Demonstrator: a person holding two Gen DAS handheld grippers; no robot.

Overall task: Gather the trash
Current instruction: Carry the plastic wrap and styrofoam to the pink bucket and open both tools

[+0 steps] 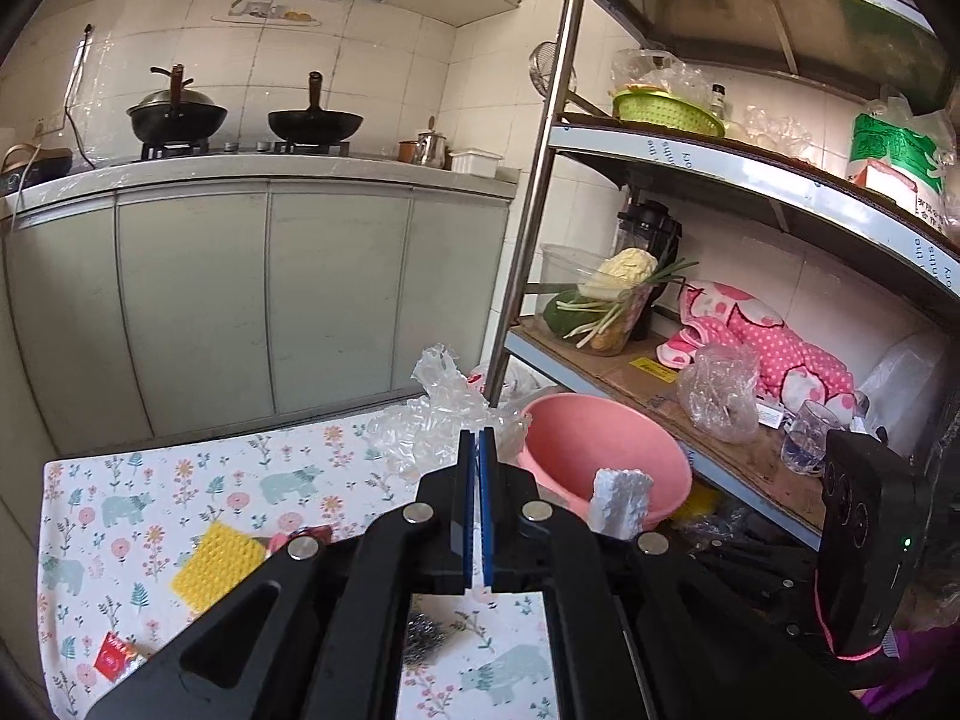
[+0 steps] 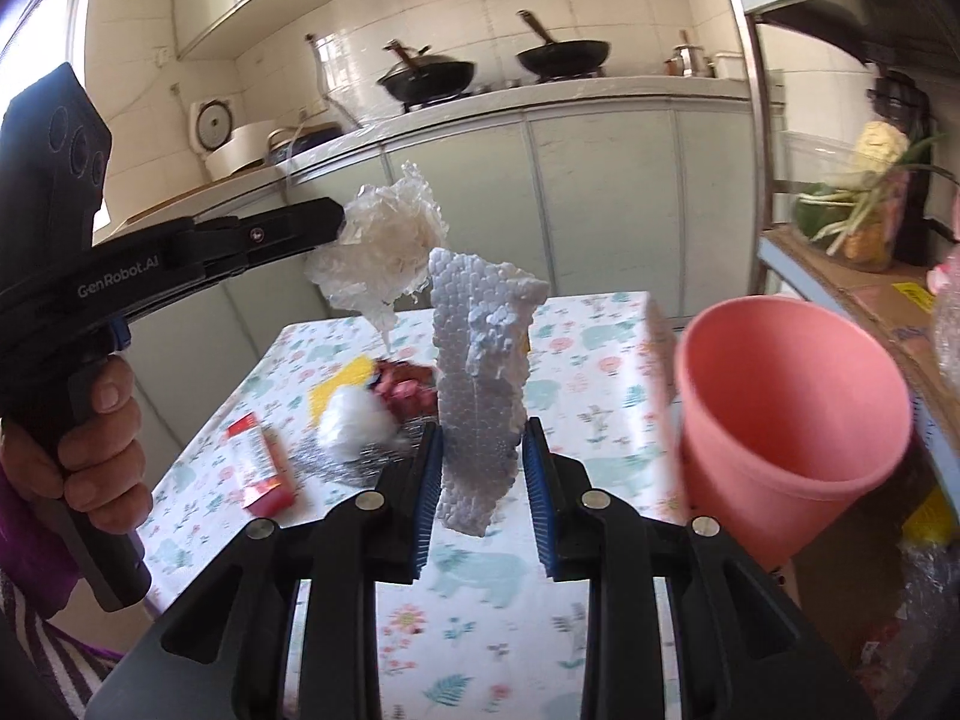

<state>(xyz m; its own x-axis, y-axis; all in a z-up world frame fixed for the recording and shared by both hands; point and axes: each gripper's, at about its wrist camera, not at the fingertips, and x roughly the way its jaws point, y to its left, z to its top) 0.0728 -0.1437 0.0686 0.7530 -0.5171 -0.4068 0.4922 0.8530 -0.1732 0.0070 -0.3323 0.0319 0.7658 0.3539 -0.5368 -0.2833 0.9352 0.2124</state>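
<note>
Here, left gripper (image 1: 478,438) tipped gently downward over the floral-print tablecloth (image 1: 180,480), blue pads pressed together on a crumpled clear plastic sheet (image 2: 384,246), carried in the air. Right gripper (image 2: 483,450) likewise angled down, narrowly parted and clamped on an upright chunk of white polystyrene foam (image 2: 480,384). Round pink plastic bucket (image 2: 792,420) just right of the foam. Bare hand (image 2: 90,438) wrapped round the left handle.

Rough white foam chunk (image 2: 480,396); crinkly clear plastic wrap (image 2: 384,240); smooth pink plastic bucket (image 2: 792,420).
</note>
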